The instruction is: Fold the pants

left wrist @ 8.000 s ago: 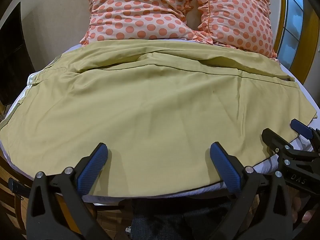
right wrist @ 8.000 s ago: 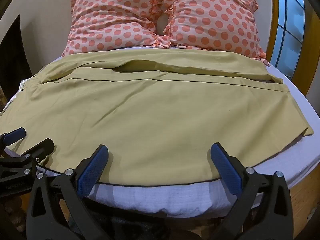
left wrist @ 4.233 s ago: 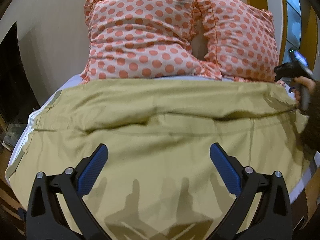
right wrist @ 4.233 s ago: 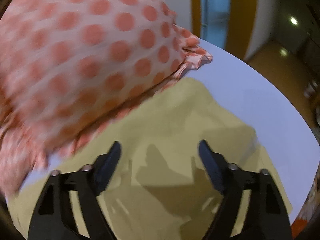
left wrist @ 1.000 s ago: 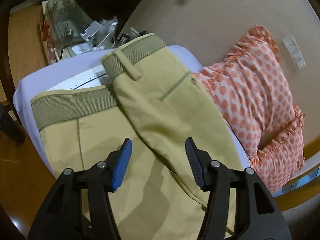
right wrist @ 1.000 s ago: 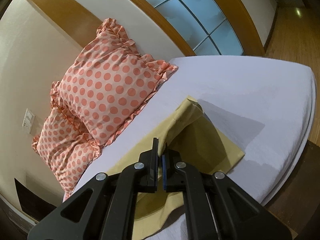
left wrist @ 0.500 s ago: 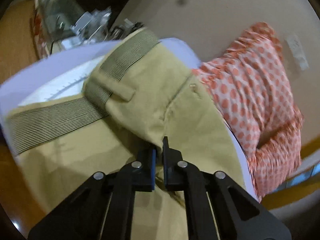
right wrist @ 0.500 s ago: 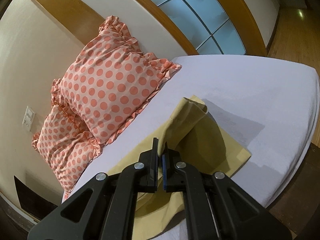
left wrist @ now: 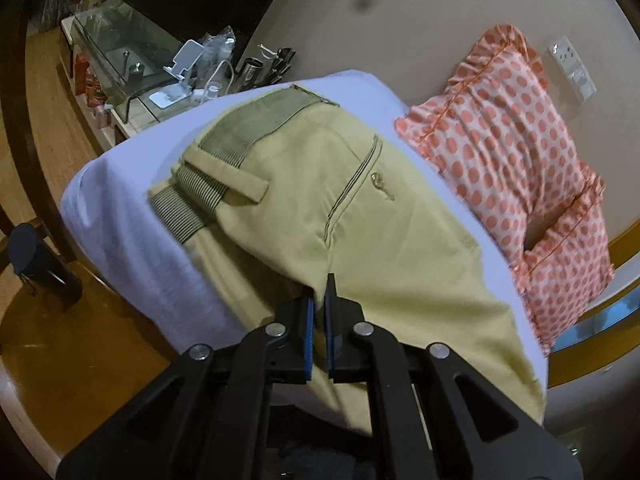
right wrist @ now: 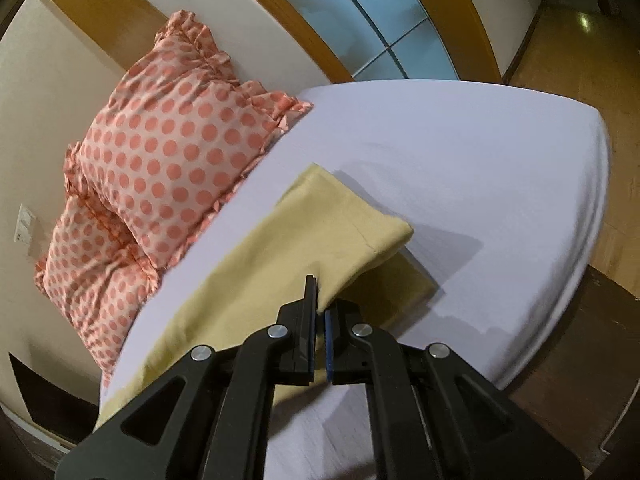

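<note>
The khaki cotton pants [left wrist: 360,216] run long-axis left to right across the white-sheeted bed [right wrist: 480,152], the left claw [left wrist: 319,300] pinching the waist end's raised layer and the right claw [right wrist: 318,308] pinching the lifted leg hem.

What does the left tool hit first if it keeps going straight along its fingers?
The left tool is already clamped on the khaki cotton pants, so it meets more of that fabric first, near the back pocket. Beyond looks like white bedsheet; depth unclear.

Each wrist camera looks forward along its fingers, close above the bed [left wrist: 120,216]. The left view faces the pants [left wrist: 360,208] waistband; the right faces the hem. Both share pillows [right wrist: 168,152] near ten to two o'clock.
</note>
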Demonstrator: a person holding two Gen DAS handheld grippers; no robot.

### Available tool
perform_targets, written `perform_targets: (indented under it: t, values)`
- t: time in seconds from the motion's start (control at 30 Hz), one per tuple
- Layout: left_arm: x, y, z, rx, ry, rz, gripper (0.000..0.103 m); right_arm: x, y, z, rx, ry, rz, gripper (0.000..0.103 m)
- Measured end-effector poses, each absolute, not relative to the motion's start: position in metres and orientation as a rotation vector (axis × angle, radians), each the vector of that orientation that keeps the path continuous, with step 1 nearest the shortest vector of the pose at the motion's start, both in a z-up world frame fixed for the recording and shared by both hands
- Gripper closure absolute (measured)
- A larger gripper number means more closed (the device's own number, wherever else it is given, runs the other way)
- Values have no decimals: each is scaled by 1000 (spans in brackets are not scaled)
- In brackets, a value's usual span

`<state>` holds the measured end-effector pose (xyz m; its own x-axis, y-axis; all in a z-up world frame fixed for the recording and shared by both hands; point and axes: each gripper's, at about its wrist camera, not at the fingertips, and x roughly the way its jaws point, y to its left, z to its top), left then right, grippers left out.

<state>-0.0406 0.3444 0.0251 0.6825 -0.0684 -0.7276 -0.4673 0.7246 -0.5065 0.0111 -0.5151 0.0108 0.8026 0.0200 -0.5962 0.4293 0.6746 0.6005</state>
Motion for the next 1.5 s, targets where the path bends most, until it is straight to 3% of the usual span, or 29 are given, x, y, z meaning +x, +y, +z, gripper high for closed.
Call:
perform_targets:
  t: [0.03, 0.07, 0.13, 0.33, 0.5, 0.53, 0.63, 0.8, 1.03, 1.17, 1.33, 1.43, 1.47, 1.5]
  values:
    - [-43, 343, 25, -728, 803, 253, 99, 5, -514, 13, 800, 612, -259, 88]
    - [-46, 343, 25, -720, 801, 254, 98, -4, -513, 15, 793, 610, -292, 69]
    - [-48, 343, 26, -715, 800, 251, 98, -20, -514, 18, 796, 592, -337, 44]
    - [-52, 349, 23, -731, 801, 274, 87, -20, -517, -1, 896, 625, -317, 47]
    - [-68, 355, 28, -736, 774, 295, 79, -8, -526, -7, 941, 548, -345, 48]
    - [-72, 356, 30, -734, 768, 302, 78, -4, -526, -7, 934, 547, -347, 54]
    - [-86, 360, 34, -731, 742, 330, 75, 4, -525, -19, 983, 563, -270, 100]
    - [-97, 361, 41, -723, 703, 344, 70, 6, -521, -4, 948, 462, -199, 100]
    - [-107, 341, 51, -656, 628, 321, 56, 52, -377, 111, 603, 390, 228, 100]
    - [-110, 327, 51, -634, 606, 280, 47, 82, -224, 123, 457, 495, 625, 100]
    - [-117, 308, 39, -621, 609, 215, 32, 81, -38, 66, 166, 794, 954, 99]
    - [-124, 301, 30, -625, 607, 164, 28, 66, 1, 38, 12, 918, 969, 85]
    - [-125, 298, 25, -630, 609, 137, 27, 62, 0, 37, 10, 908, 970, 66]
    - [-126, 296, 21, -637, 608, 115, 26, 60, -5, 38, 18, 886, 960, 54]
